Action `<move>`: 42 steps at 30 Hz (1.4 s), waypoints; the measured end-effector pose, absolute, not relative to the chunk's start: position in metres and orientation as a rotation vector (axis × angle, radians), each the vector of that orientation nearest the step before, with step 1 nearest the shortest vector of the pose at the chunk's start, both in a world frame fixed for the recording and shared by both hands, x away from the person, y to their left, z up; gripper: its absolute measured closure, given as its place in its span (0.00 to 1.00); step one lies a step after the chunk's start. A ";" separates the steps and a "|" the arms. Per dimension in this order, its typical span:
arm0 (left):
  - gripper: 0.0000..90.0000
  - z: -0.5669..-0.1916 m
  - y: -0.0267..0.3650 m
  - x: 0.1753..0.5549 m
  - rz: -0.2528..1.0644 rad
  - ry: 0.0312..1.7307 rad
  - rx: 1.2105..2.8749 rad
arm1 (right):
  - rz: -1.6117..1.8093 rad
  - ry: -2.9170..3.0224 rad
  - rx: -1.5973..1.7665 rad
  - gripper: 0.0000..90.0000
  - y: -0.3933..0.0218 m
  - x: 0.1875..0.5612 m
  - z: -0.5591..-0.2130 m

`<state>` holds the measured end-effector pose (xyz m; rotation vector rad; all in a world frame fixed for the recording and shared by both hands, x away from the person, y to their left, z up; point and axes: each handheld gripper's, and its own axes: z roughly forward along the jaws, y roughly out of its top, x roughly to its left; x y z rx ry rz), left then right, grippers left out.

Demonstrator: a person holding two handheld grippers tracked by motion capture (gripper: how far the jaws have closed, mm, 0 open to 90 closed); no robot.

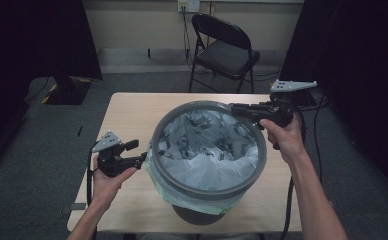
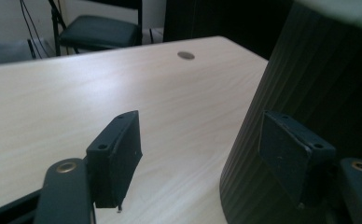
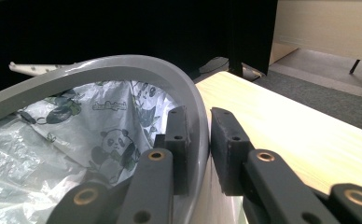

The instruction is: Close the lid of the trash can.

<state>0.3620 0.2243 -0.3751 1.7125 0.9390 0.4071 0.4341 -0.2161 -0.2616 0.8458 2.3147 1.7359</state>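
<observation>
A grey round bin stands on the wooden table, lined with a clear panda-print bag whose green edge hangs out under the rim ring. My right gripper is shut on the far right of the rim. In the right gripper view one pad sits inside the rim and the other outside, with my right gripper pinching it. My left gripper hovers at the bin's left side. It is open beside the ribbed bin wall, with nothing between the pads.
A black folding chair stands on the grey carpet beyond the table's far edge. Cables trail from both grippers off the table's sides. A small round cap sits in the tabletop. Dark curtains flank both sides.
</observation>
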 end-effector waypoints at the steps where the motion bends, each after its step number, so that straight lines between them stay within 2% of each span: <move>1: 0.33 -0.375 0.224 0.362 0.407 0.939 1.713 | 1.741 2.310 0.850 0.86 -0.217 0.434 -0.262; 3: 0.33 -0.366 0.225 0.361 0.412 0.923 1.691 | 1.744 2.305 0.851 0.85 -0.217 0.434 -0.262; 5: 0.34 -0.352 0.226 0.360 0.421 0.906 1.679 | 1.786 2.309 0.842 0.73 -0.218 0.435 -0.263; 7: 0.35 -0.347 0.226 0.359 0.424 0.900 1.674 | 1.786 2.308 0.844 0.69 -0.218 0.435 -0.262; 8: 0.35 -0.343 0.226 0.358 0.424 0.890 1.671 | 1.791 2.293 0.852 0.61 -0.219 0.435 -0.261; 11: 0.35 -0.330 0.226 0.353 0.428 0.861 1.647 | 1.788 2.271 0.871 0.52 -0.222 0.434 -0.258; 14: 0.37 -0.316 0.223 0.346 0.445 0.826 1.633 | 1.808 2.230 0.874 0.54 -0.226 0.432 -0.256; 20: 0.42 -0.295 0.216 0.337 0.488 0.792 1.630 | 1.867 2.136 0.815 0.78 -0.230 0.426 -0.253; 21: 0.42 -0.291 0.216 0.336 0.493 0.787 1.615 | 1.879 2.134 0.795 0.79 -0.230 0.425 -0.252; 26: 0.45 -0.274 0.216 0.331 0.481 0.743 1.553 | 1.869 2.167 0.753 0.82 -0.228 0.420 -0.253; 31: 0.43 -0.262 0.204 0.321 0.460 0.664 1.521 | 1.840 2.188 0.757 0.81 -0.226 0.420 -0.256; 33: 0.42 -0.260 0.197 0.319 0.420 0.621 1.530 | 1.828 2.197 0.756 0.80 -0.225 0.420 -0.257; 42: 0.39 -0.274 0.173 0.320 0.438 0.589 1.628 | 1.785 2.225 0.778 0.79 -0.222 0.422 -0.264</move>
